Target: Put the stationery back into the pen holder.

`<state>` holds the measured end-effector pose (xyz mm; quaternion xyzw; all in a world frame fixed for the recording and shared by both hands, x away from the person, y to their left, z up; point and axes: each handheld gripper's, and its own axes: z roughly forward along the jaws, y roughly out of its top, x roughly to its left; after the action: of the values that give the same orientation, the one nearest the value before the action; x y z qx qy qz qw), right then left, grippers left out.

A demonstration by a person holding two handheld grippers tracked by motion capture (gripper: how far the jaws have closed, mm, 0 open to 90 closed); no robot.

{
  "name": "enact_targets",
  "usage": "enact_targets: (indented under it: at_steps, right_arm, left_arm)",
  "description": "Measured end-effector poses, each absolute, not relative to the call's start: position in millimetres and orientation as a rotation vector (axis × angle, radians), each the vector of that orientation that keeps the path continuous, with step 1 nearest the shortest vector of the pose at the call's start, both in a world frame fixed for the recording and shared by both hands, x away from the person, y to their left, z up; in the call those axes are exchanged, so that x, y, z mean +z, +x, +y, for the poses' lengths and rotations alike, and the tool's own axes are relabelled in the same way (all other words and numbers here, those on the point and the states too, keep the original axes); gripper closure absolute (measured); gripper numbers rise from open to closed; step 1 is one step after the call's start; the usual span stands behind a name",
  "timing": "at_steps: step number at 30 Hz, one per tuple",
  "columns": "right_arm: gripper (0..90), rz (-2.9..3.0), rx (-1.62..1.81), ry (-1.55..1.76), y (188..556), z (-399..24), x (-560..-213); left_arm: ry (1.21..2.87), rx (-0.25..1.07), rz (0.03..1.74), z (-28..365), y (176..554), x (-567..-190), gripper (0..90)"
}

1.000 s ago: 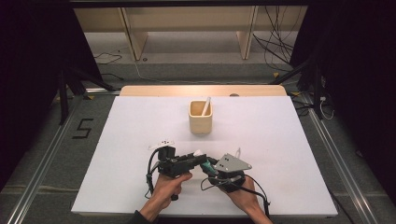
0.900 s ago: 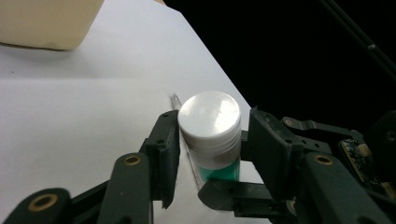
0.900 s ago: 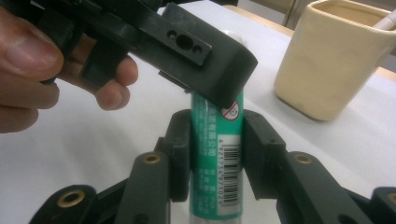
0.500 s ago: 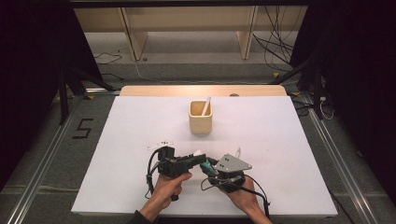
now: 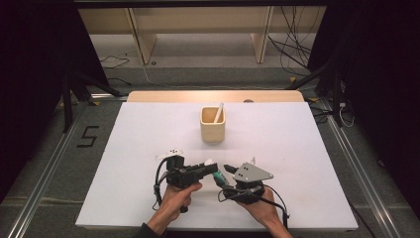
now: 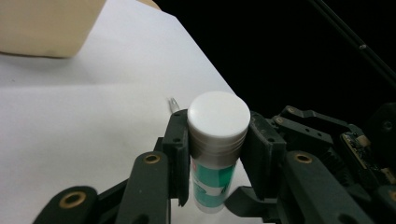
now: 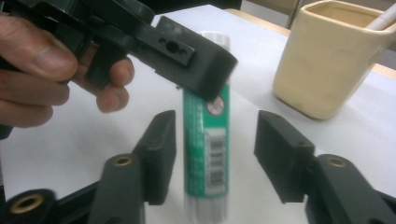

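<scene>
Since a second ago: right gripper [image 7: 212,158] jaws just opened off the glue stick [image 7: 205,144]; left gripper [image 6: 212,154] closed on its cap [image 6: 218,114], holding it above the table [image 5: 124,148] — likely a handover or uncapping.

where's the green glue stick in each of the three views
High view: green glue stick low centre, between the left gripper and right gripper.
Left gripper view: centre, white cap toward the camera, clamped between that gripper's two black jaws.
Right gripper view: centre, standing between its parted jaws, untouched by them.
Shared landmark: the beige cup.
</scene>
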<state>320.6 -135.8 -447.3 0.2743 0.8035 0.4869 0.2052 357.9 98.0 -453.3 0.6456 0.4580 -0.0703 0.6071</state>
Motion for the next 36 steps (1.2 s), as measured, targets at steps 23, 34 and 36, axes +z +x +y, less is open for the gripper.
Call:
enact_targets:
  at_steps: [23,34,36]
  right_arm:
    - [29.6,2.224,1.350,0.932,322.1,-180.9,-453.0]
    - [27.0,2.207,1.363,0.975,316.9,-195.4,-454.1]
    - [26.6,2.202,1.365,0.981,315.7,-197.7,-454.5]
  left_arm:
    - [1.510,0.140,1.059,130.1,387.9,-417.1,64.7]
    - [1.487,0.208,1.082,135.3,411.2,-400.8,64.7]
    - [1.488,0.222,1.083,135.7,415.0,-396.8,64.7]
